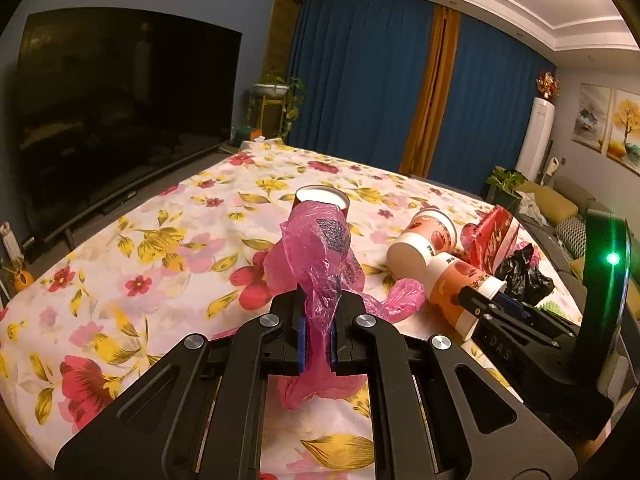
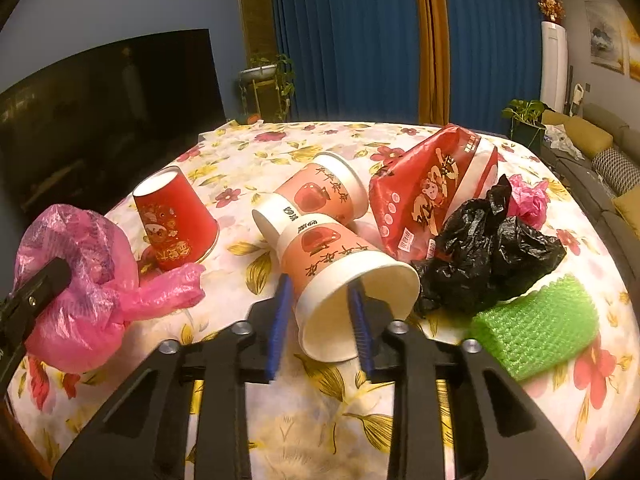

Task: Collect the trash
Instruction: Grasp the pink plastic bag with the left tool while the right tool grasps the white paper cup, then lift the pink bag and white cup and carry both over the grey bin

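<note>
The near cup (image 2: 352, 292) lies on its side on the counter (image 2: 280, 432), mouth toward the right gripper (image 2: 320, 320), and its wall is thin paper. One finger is inside the mouth and one outside, so a hard squeeze would likely crush the rim, and a light one could let the cup swing or slip off. The cup also seems to touch a second cup (image 2: 316, 196) behind it, and could drag or roll it when lifted. The black bag (image 2: 488, 252), just right of the near cup, could snag too.

The right gripper is partly open, its blue pads straddling the cup's left wall; whether they already press on it, I cannot tell.

The left gripper (image 1: 318, 332) is closed narrow on a pink bag (image 1: 316, 256), left of the near cup. The film is bunched and slippery, and a loose tail lying on the counter could catch on the red cup (image 2: 174, 220) behind it.
</note>
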